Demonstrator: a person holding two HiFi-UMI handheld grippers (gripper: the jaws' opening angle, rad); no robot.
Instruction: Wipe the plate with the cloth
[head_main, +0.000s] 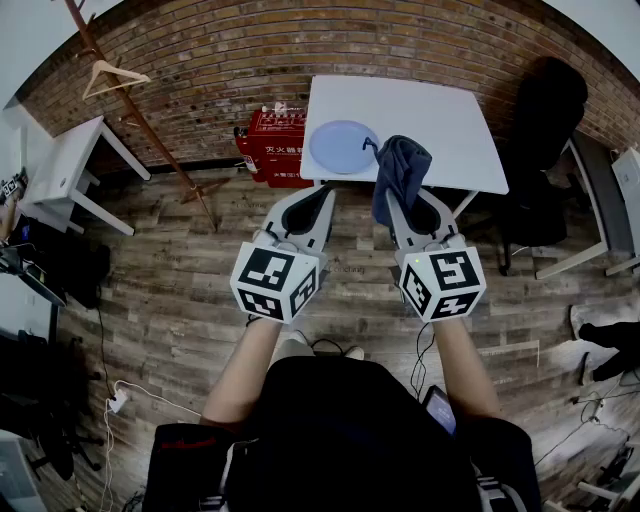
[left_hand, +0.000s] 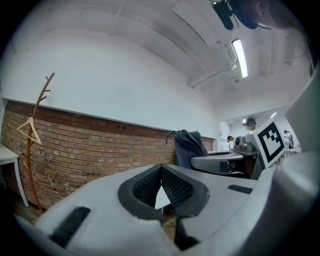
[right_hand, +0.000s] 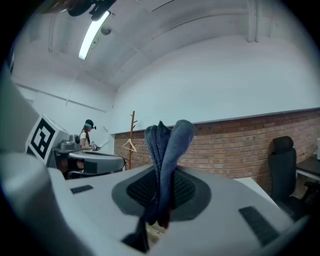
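A pale blue plate (head_main: 343, 146) lies on the near left part of a white table (head_main: 440, 120) ahead of me. My right gripper (head_main: 410, 197) is shut on a dark blue cloth (head_main: 400, 170), which stands up in folds from the jaws in front of the table edge. The right gripper view shows the cloth (right_hand: 167, 150) pinched between the black pads (right_hand: 186, 191). My left gripper (head_main: 320, 192) is held beside it, short of the table, with its jaws shut on nothing. In the left gripper view the left gripper (left_hand: 161, 175) has its tips touching, and the cloth (left_hand: 187, 147) shows to the right.
A red crate (head_main: 272, 140) stands on the floor under the table's left side. A coat stand with a wooden hanger (head_main: 110, 75) leans at the left by a small white table (head_main: 65, 165). A black office chair (head_main: 545, 110) is at the right. Cables (head_main: 115, 400) lie on the wooden floor.
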